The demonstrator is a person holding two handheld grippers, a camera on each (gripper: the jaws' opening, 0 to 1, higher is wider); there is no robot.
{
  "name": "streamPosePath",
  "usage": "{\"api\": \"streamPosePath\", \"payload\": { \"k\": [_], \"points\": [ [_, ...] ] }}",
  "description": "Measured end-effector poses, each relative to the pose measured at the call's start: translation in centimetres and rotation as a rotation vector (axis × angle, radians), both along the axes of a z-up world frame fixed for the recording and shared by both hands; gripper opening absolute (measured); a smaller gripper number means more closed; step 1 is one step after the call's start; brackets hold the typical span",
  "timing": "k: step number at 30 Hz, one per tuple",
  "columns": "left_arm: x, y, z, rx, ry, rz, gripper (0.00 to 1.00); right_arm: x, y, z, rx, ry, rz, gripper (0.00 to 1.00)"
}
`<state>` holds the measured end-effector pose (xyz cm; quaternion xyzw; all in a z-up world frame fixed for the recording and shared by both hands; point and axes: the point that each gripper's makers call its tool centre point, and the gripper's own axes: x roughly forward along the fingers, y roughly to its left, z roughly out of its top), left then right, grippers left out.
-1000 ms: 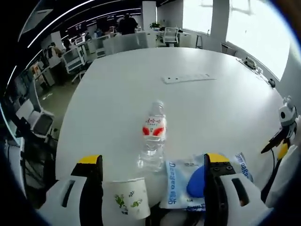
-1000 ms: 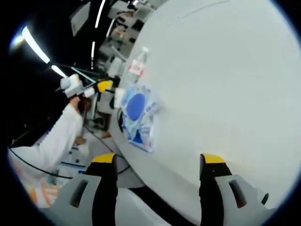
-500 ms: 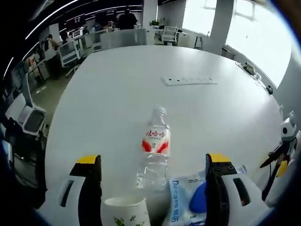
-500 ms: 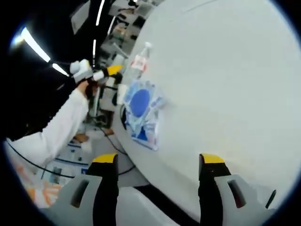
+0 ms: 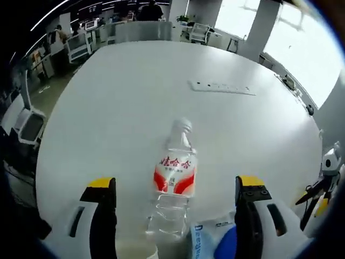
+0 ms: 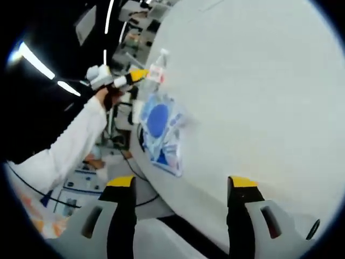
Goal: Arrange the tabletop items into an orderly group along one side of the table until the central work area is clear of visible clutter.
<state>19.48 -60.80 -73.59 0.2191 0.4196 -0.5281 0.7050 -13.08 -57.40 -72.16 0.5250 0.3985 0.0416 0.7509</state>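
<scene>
Around the water bottle (image 5: 174, 186) — left gripper (image 5: 172, 216) now framing it squarely, jaws spread wide on either side and touching nothing, bottle upright between them and slightly ahead. Compared with a second ago: camera closer and higher on the bottle, paper cup nearly gone off the bottom of the left gripper view, only a pale rim left below the bottle's base; blue-and-white packet (image 5: 215, 243) cut down to a corner just right of the bottle's base. Reads as an approach onto the bottle, not a move of the things — bottle, packet and power strip (image 5: 222, 87) keep the same layout on the white table (image 5: 108, 118). Power strip lies well beyond the bottle toward the far side. From the right gripper view: right gripper (image 6: 178, 216) hanging wide apart and empty off the table edge, well away from the bottle (image 6: 156, 70); packet (image 6: 161, 129) lying flat at the near edge just beside the bottle, left gripper (image 6: 116, 78) reaching in at the bottle's level, closer than in the earlier frames. Judgement: grouping mostly formed along this edge, bottle looks like the next pick, power strip likely fixed to the table.
</scene>
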Motion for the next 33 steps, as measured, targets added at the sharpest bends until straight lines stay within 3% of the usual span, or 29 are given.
{"api": "streamPosePath", "payload": {
  "k": [9,13,18,21,24,25,28,29,30,33],
  "points": [
    [-0.6,-0.3,-2.9,0.054,0.060,-0.006,0.89,0.7,-0.3,0.2,0.013,-0.013,-0.013,0.67],
    [0.0,0.2,-3.4,0.086,0.012,-0.022,0.79,0.3,-0.3,-0.1,0.019,-0.003,-0.019,0.66],
    [0.2,0.1,-3.2,0.078,0.011,-0.007,0.72,0.2,-0.5,-0.4,0.031,0.012,-0.038,0.66],
    [0.6,0.5,-3.5,0.124,-0.062,-0.038,0.63,0.5,-0.5,-0.4,0.035,0.012,-0.046,0.66],
    [0.8,0.1,-3.5,0.127,-0.127,-0.097,0.59,0.8,-0.6,-0.2,0.039,0.004,-0.055,0.66],
    [0.4,0.1,-3.4,0.120,-0.095,-0.064,0.58,0.9,-0.6,-0.2,0.040,0.003,-0.057,0.66],
    [0.1,-0.4,-3.0,0.094,-0.104,-0.081,0.45,0.9,-0.5,-0.4,0.043,0.005,-0.053,0.66],
    [0.2,-0.6,-3.0,0.098,-0.128,-0.124,0.45,0.9,-0.5,-0.4,0.043,0.006,-0.052,0.66],
    [0.1,-0.2,-3.0,0.106,-0.108,-0.080,0.44,0.8,-0.4,-0.4,0.043,0.009,-0.049,0.65],
    [0.2,-0.2,-3.2,0.107,-0.110,-0.088,0.42,0.7,-0.5,-0.3,0.045,0.007,-0.054,0.65]
  ]
}}
